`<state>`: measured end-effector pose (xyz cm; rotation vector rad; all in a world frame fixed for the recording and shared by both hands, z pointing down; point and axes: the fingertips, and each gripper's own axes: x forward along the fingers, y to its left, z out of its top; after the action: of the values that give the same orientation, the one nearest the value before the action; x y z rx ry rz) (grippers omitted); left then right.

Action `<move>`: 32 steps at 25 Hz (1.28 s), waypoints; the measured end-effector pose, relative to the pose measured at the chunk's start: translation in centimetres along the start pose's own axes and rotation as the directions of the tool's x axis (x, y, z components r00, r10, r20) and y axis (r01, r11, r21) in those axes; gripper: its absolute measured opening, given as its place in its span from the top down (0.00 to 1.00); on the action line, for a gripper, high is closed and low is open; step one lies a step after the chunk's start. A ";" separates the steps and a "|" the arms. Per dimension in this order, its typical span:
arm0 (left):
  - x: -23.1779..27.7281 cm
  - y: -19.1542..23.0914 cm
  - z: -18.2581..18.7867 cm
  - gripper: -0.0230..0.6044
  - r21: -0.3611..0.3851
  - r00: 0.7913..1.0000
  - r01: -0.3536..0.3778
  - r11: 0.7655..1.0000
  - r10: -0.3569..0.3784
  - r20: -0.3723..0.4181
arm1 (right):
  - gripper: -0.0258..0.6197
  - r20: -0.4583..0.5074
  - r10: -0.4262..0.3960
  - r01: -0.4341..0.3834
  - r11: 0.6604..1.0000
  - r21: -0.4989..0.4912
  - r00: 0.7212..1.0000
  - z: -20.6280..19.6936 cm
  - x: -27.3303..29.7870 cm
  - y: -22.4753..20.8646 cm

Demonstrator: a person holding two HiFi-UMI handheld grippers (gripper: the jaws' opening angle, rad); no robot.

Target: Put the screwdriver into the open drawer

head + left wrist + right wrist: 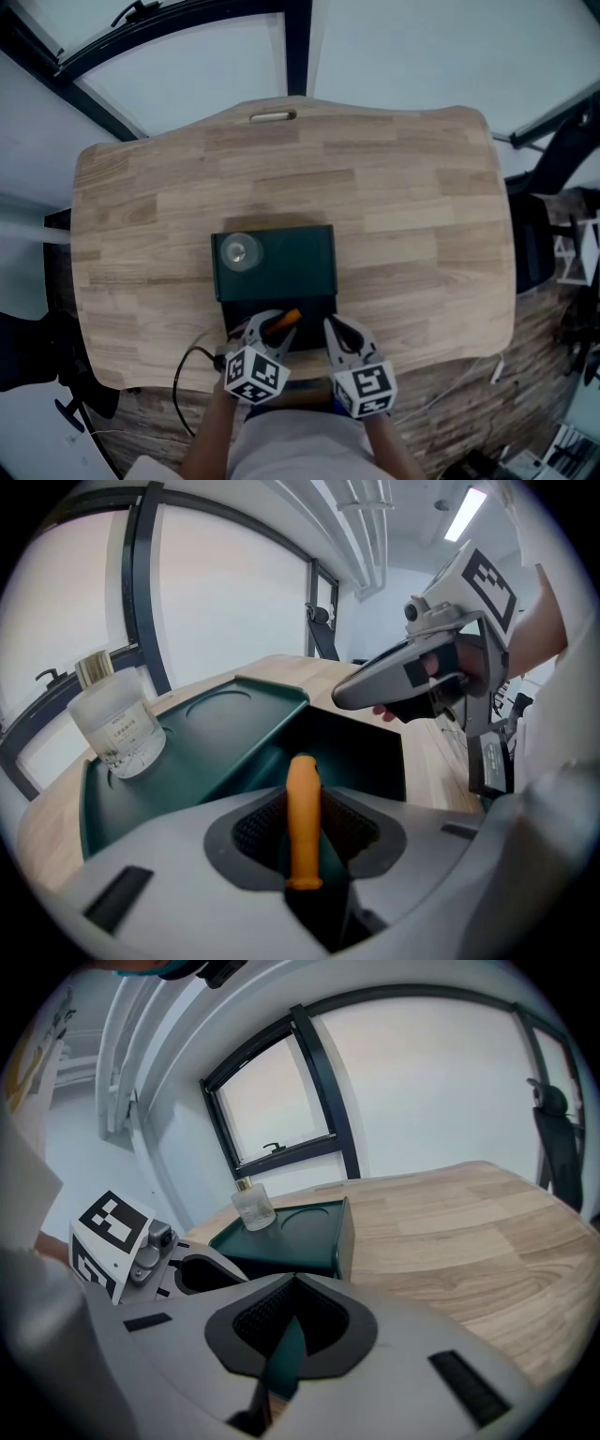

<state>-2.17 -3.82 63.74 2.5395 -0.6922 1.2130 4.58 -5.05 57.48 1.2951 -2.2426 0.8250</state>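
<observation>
An orange-handled screwdriver (285, 321) (303, 817) is clamped between the pads of my left gripper (272, 325) (305, 832), handle pointing forward. It hangs over the open drawer (314, 311) (361, 747) of a dark green box (291, 261) (220, 728) (291, 1234), at the drawer's near left part. My right gripper (336, 328) (349, 694) (292, 1321) hovers by the drawer's right side with its jaws together and nothing held; only a sliver of green shows through the slit. The screwdriver's shaft is hidden.
A glass bottle (237, 251) (117, 726) (251, 1206) stands on the box top at its left. The box sits on a wooden table (403, 187) near the front edge. A black cable (180, 377) loops off the front left. A dark chair (555, 1138) stands at the right.
</observation>
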 end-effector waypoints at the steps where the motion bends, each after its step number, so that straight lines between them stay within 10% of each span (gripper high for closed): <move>1: 0.1 -0.1 -0.1 0.78 -0.004 1.000 0.005 1.000 -0.005 -0.007 | 0.96 -0.001 0.002 -0.002 1.000 -0.001 1.000 0.0 0.0 0.0; 32: 2.1 -1.6 -2.1 0.78 -0.155 0.970 0.184 0.971 -0.205 -0.133 | 0.96 -0.026 0.017 -0.017 1.000 0.016 1.000 -0.3 0.4 -0.5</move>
<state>-1.57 -2.27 66.68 2.3114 -0.4640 1.2230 4.80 -5.31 58.05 1.2670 -2.2337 0.8626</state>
